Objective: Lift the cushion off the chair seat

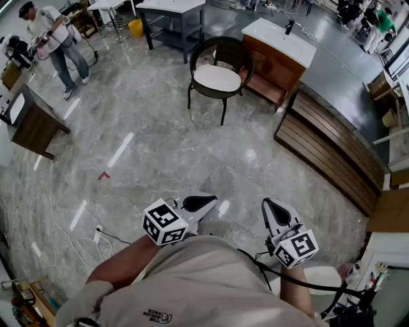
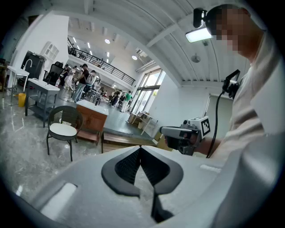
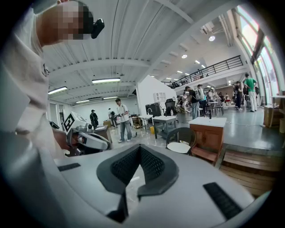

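A dark round-backed chair (image 1: 220,67) stands far off across the grey floor, with a white cushion (image 1: 217,78) lying flat on its seat. Both grippers are held close to my body, well short of it. The left gripper (image 1: 209,202) is shut, with nothing between its pads. So is the right gripper (image 1: 268,204), a little to its right. In the left gripper view the chair (image 2: 63,119) and cushion (image 2: 63,130) sit small at the left. The right gripper view shows the chair (image 3: 182,134) and cushion (image 3: 178,147) right of centre.
A wooden cabinet with a white top (image 1: 276,51) stands just right of the chair. A low slatted wooden platform (image 1: 332,150) runs along the right. A dark table (image 1: 171,16) stands behind, a small desk (image 1: 35,124) at the left. A person (image 1: 57,41) walks at the far left. A cable (image 1: 112,236) lies near my feet.
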Available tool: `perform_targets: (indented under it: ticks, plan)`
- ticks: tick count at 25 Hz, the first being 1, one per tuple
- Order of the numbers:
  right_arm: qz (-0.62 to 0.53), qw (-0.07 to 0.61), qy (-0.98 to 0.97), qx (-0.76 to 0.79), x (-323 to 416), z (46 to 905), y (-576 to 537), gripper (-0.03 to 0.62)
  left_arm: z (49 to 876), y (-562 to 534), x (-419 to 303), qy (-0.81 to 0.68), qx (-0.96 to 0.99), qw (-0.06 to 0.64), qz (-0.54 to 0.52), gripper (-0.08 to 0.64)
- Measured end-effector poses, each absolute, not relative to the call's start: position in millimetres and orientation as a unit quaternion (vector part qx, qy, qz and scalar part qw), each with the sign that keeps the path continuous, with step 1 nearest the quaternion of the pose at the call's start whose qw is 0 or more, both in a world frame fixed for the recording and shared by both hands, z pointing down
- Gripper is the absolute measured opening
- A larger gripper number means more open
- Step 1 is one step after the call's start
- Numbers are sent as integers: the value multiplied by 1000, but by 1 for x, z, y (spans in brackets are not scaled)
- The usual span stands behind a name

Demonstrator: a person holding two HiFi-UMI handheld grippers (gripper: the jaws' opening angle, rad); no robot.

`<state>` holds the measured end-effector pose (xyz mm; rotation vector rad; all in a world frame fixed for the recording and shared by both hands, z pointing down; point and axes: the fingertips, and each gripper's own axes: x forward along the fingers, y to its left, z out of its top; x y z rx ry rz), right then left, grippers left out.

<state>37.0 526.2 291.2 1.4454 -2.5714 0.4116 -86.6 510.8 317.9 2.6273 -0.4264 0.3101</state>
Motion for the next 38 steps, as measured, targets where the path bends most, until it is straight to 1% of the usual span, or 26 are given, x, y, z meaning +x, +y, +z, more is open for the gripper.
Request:
perform_targets:
  ticks: [7, 11, 15, 18, 23, 26, 30, 38]
  plan:
    - [129, 91, -862, 481, -10, 293, 469, 12, 321, 462, -137, -160, 956, 225, 103, 8]
    - [144, 85, -862, 479, -33, 302, 447, 11, 329, 438, -160, -164, 954, 225, 109, 8]
    - [146, 94, -869, 463, -41, 306, 423, 12, 333, 414, -164, -170, 953, 225, 106, 8]
    - [143, 87, -873, 457, -38, 305, 395, 12, 336, 388, -159, -183, 951, 226, 104, 8]
    - [138, 78, -879, 449, -18, 312, 335, 30, 344, 336, -143, -207, 945, 230, 108, 8]
    - [135, 69, -883, 444, 3, 311, 283, 94, 346, 293, -126, -222, 939, 239, 115, 8]
    - [129, 68, -891, 430, 32, 304, 214, 98, 343, 226, -94, -240, 929, 260, 109, 9]
    - [125, 63, -899, 416, 102, 302, 112, 98, 344, 112, -27, -266, 921, 271, 89, 12]
